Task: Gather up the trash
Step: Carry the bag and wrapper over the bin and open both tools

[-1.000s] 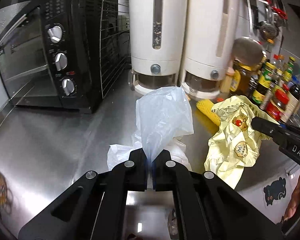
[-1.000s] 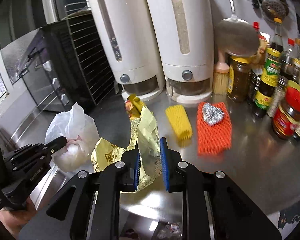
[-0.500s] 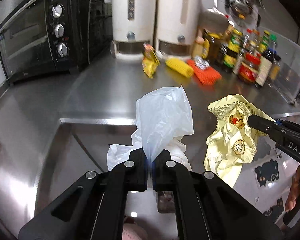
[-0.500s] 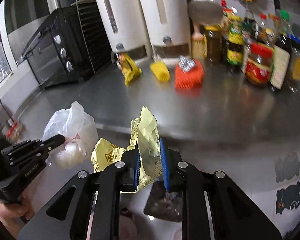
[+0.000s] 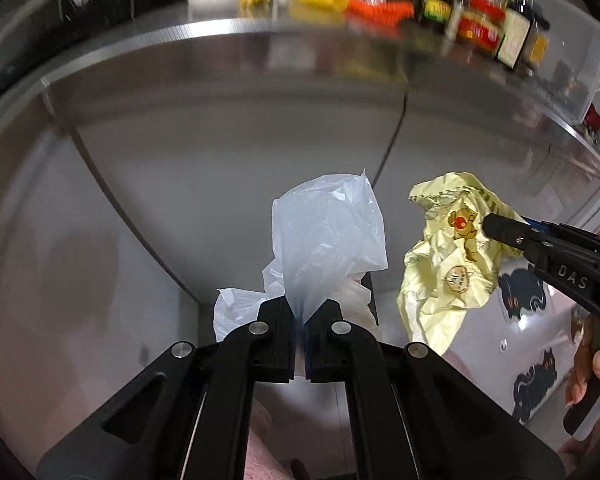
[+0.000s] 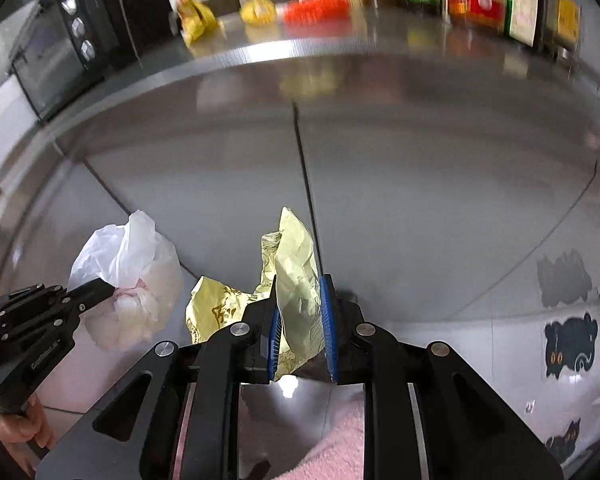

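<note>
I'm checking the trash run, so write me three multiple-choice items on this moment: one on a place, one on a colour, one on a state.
1. Where does the orange mesh lie?
A. on the steel counter
B. between the right gripper's fingers
C. on the oven

2. What colour is the wrapper in the right gripper?
A. red
B. pale yellow
C. blue

3. What state is the left gripper in?
A. open and empty
B. open around a bottle
C. shut on the clear plastic bag

Answers: 1 A, the mesh sits up on the counter beside the yellow mesh roll. 2 B, the crumpled sheet between the blue pads is pale yellow with printed marks. 3 C, the bag's gathered neck is pinched between the closed fingers.
</note>
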The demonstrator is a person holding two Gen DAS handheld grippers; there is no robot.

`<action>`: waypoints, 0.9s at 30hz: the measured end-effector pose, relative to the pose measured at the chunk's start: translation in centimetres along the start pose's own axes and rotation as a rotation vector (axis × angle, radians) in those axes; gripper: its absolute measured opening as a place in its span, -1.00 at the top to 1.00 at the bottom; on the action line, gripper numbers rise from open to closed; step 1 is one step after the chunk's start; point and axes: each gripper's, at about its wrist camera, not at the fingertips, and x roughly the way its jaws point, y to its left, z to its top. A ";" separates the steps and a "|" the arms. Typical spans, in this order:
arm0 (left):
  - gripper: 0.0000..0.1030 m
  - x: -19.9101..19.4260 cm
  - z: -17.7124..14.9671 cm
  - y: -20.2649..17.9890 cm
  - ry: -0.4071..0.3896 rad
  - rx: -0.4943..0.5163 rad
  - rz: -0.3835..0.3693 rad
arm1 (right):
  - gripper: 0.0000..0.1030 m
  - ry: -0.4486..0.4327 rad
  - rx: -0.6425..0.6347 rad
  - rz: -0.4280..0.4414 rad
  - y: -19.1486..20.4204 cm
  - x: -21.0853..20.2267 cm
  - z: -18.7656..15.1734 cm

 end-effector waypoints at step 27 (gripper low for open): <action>0.96 21.9 -5.0 0.4 0.308 0.012 -0.073 | 0.62 0.324 0.120 -0.094 -4.3 21.9 -5.1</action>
